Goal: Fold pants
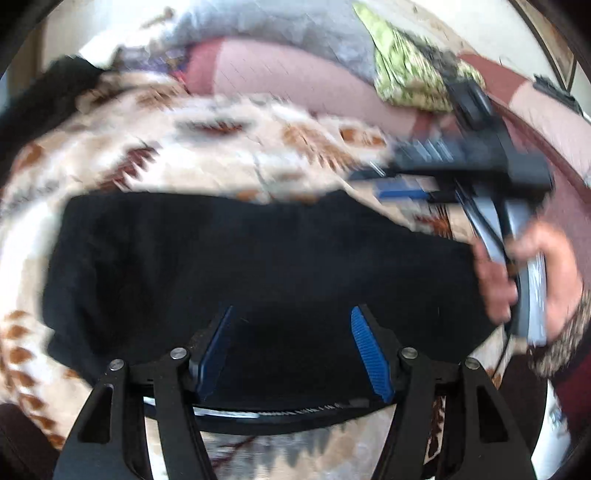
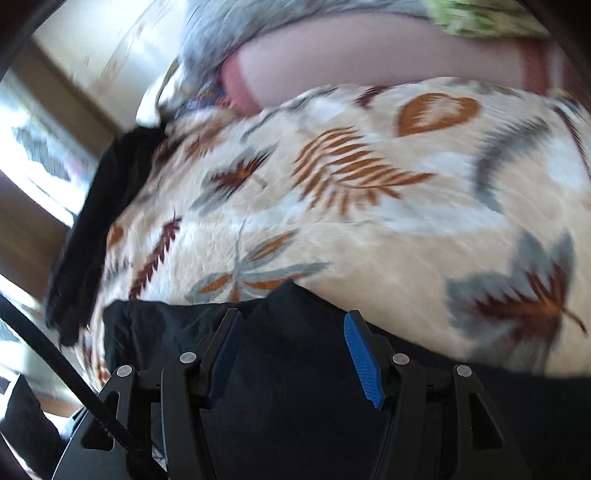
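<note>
Black pants (image 1: pixel 221 251) lie in a wide, flat folded shape on a cream blanket with a leaf print (image 1: pixel 184 147). My left gripper (image 1: pixel 291 310) hovers over their near edge, open, with only dark cloth below the blue pads (image 1: pixel 369 347). At the right, a hand (image 1: pixel 535 280) holds my right gripper (image 1: pixel 391 173) above the pants' far right corner, blurred. In the right wrist view the right gripper (image 2: pixel 293 314) stands open over the pants (image 2: pixel 147 328) where they meet the blanket (image 2: pixel 369 221). Nothing is pinched.
A second dark garment (image 2: pixel 92 240) lies along the blanket's left edge, also seen at the upper left (image 1: pixel 37 96). Behind the blanket sit a pink cushion (image 1: pixel 295 81), grey fabric (image 1: pixel 258 29) and a green patterned cloth (image 1: pixel 406 74). A bright window (image 2: pixel 37 166) is to the left.
</note>
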Demonstrator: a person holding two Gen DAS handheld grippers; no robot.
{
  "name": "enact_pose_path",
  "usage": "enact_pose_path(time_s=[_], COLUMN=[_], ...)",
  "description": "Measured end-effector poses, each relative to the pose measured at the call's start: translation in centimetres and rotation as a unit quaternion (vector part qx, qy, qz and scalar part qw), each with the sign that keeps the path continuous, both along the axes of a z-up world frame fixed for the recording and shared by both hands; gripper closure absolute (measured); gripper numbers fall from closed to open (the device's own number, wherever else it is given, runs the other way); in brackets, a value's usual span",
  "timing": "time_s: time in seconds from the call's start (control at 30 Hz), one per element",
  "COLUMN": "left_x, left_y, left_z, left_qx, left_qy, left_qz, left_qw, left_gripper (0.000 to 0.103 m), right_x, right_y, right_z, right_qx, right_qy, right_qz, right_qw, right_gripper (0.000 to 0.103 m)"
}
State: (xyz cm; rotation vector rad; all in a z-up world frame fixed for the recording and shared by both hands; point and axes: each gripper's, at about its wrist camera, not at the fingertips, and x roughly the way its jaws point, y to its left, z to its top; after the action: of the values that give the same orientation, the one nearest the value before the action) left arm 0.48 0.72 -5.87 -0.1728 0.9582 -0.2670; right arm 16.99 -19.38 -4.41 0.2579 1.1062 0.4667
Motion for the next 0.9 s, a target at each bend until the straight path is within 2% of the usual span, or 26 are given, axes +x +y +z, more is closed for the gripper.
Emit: enact_pose_path(time_s=[0.07,0.13,0.17,0.2,0.23,0.37,0.43,0.5,0.6,0.7,0.77,0.83,0.9], left_x=[-0.3,-1.4,-1.6,-1.8,-2.0,-1.9,-1.9,-1.9,-1.9,-1.6,-1.5,-1.4,-1.1], left_y=[-0.7,-1.9,-2.1,-2.3,-2.5,-2.6,-2.5,-2.0,-0.3,0.2,0.7,0.9,0.9], left_z=[-1.2,-1.4,-1.4,-1.6,-1.7,-1.7,-1.7,-1.3,-0.1,0.6,1.2,1.7,2.3], left_qx=[0.009,0.049,0.058,0.067,0.072,0.075,0.075,0.064,0.013,0.013,0.014,0.019,0.030], left_qy=[0.006,-0.031,-0.037,-0.045,-0.052,-0.059,-0.061,-0.055,-0.043,-0.037,-0.031,-0.027,-0.023], left_qz=[-0.007,-0.021,-0.025,-0.027,-0.027,-0.027,-0.031,-0.034,-0.014,0.001,0.008,0.008,-0.001], left_qw=[0.9999,0.9981,0.9973,0.9963,0.9957,0.9951,0.9949,0.9958,0.9989,0.9992,0.9994,0.9994,0.9993], left_gripper=[0.039,0.039,0.039,0.039,0.039,0.037,0.037,0.037,0.037,0.037,0.037,0.037,0.037], right_x=[1.2,2.4,2.7,3.0,3.3,5.0,6.5,7.2,6.0,3.0,0.4,-3.0,-6.8], right_y=[2.1,3.9,4.3,4.7,4.9,5.1,5.1,4.3,2.5,1.2,0.0,-1.4,-4.1], right_z=[-0.4,-1.4,-1.9,-2.5,-3.2,-3.4,-4.1,-3.9,-1.1,1.6,2.7,3.2,3.3], right_qx=[-0.036,-0.097,-0.119,-0.134,-0.145,-0.186,-0.240,-0.241,-0.164,-0.103,-0.065,-0.036,-0.017], right_qy=[0.003,0.008,0.012,0.021,0.032,0.019,0.014,0.016,-0.001,-0.013,-0.015,-0.016,-0.022], right_qz=[0.027,0.042,0.048,0.060,0.070,0.051,0.032,0.015,-0.008,-0.007,-0.026,-0.054,-0.089], right_qw=[0.999,0.994,0.992,0.989,0.987,0.981,0.970,0.970,0.986,0.995,0.997,0.998,0.996], right_gripper=[0.040,0.040,0.050,0.070,0.098,0.103,0.103,0.103,0.102,0.092,0.067,0.057,0.057])
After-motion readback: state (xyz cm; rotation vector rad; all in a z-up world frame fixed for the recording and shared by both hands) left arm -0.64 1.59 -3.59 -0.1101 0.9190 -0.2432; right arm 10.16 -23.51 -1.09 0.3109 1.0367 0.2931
